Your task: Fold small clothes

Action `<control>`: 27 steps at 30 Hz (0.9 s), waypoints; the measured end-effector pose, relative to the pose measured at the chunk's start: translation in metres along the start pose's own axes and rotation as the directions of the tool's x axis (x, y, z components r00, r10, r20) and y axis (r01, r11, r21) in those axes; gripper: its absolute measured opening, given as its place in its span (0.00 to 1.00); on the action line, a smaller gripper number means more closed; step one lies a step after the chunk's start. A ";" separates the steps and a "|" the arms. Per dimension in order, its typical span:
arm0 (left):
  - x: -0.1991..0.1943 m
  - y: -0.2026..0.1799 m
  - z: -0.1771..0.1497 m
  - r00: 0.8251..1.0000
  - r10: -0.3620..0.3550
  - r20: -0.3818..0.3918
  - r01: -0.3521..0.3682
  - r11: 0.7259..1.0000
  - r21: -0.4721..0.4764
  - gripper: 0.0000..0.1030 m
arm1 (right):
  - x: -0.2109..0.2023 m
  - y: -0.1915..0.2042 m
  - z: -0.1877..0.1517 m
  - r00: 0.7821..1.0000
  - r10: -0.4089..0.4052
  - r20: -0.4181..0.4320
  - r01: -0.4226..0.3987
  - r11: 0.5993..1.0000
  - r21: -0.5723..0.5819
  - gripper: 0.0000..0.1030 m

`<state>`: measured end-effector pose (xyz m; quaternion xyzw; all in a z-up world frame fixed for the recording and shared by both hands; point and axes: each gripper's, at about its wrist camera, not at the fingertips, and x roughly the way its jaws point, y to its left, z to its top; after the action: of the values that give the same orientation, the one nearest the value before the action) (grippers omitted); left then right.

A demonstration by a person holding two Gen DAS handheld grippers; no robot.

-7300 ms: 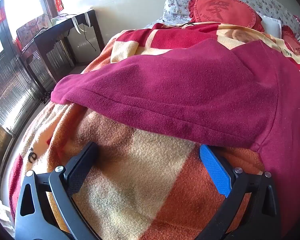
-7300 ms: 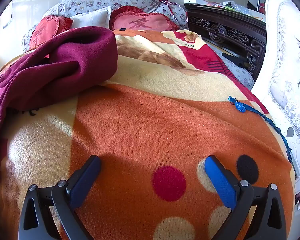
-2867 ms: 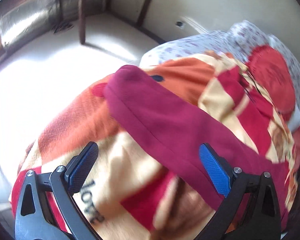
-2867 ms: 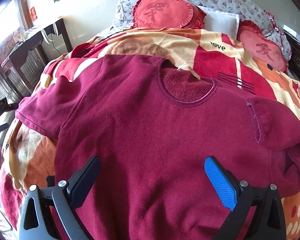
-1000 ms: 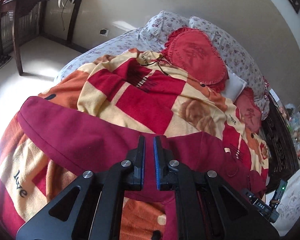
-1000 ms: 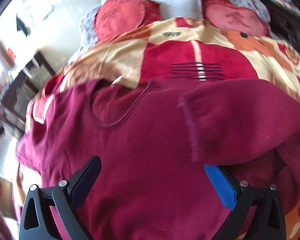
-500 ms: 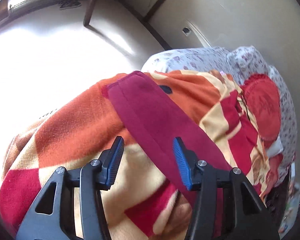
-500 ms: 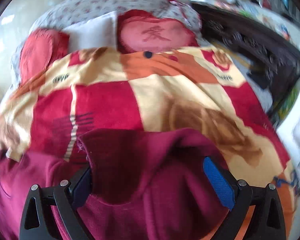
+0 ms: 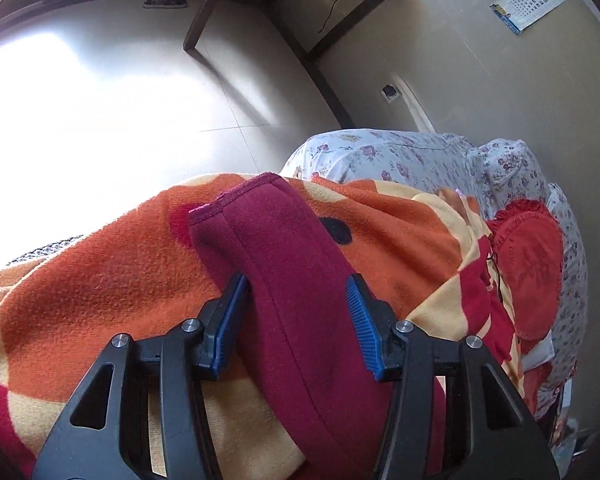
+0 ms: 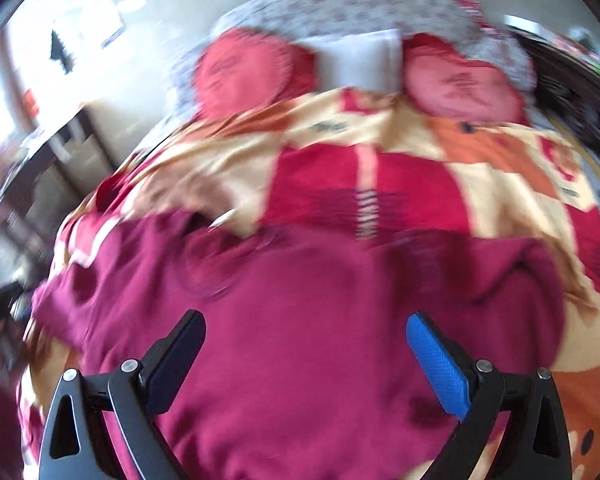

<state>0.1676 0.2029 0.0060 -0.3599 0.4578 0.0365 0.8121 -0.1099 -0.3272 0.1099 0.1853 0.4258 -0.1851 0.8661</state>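
Maroon sweater (image 10: 300, 360): spread on the bed's blanket (image 9: 100, 280). Left gripper (image 9: 296, 312): fingers partly apart, straddling its sleeve (image 9: 276, 248), perhaps touching. Right gripper (image 10: 304, 360): fingers wide, empty, above its body; view blurred.

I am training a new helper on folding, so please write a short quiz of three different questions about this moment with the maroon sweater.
1. True or false: the left claw is shut tight on the sleeve of the maroon sweater.
2. Which lies under the sweater? A) a bare floor B) an orange, red and cream blanket C) a wooden desk
3. Fill in: the right claw hovers over the sweater with its jaws ____.

Key:
1. False. Its pads stand on either side of the sleeve, with gaps visible.
2. B
3. open; it holds nothing.
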 end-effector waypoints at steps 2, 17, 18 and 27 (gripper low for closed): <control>0.001 -0.002 0.000 1.000 0.013 -0.004 -0.013 1.000 0.022 0.29 | 0.010 0.019 -0.004 0.999 0.024 -0.034 -0.025 0.999 -0.043 0.98; -0.088 -0.095 -0.067 0.944 -0.318 -0.088 0.330 0.907 0.263 0.07 | 0.014 0.066 -0.011 0.991 0.120 -0.054 -0.125 0.987 -0.098 0.98; -0.094 -0.110 -0.084 0.937 -0.333 -0.110 0.351 0.885 0.307 0.07 | 0.013 0.065 -0.010 0.991 0.122 -0.048 -0.126 0.988 -0.092 0.98; -0.067 -0.205 -0.248 0.908 -0.264 -0.326 0.413 0.703 0.578 0.07 | 0.005 0.054 -0.001 0.991 0.132 -0.022 -0.133 0.989 -0.059 0.98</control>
<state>0.0308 -0.0835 0.0908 -0.1441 0.4547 -0.3108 0.8221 -0.0816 -0.2812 0.1142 0.1884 0.4259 -0.1125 0.8777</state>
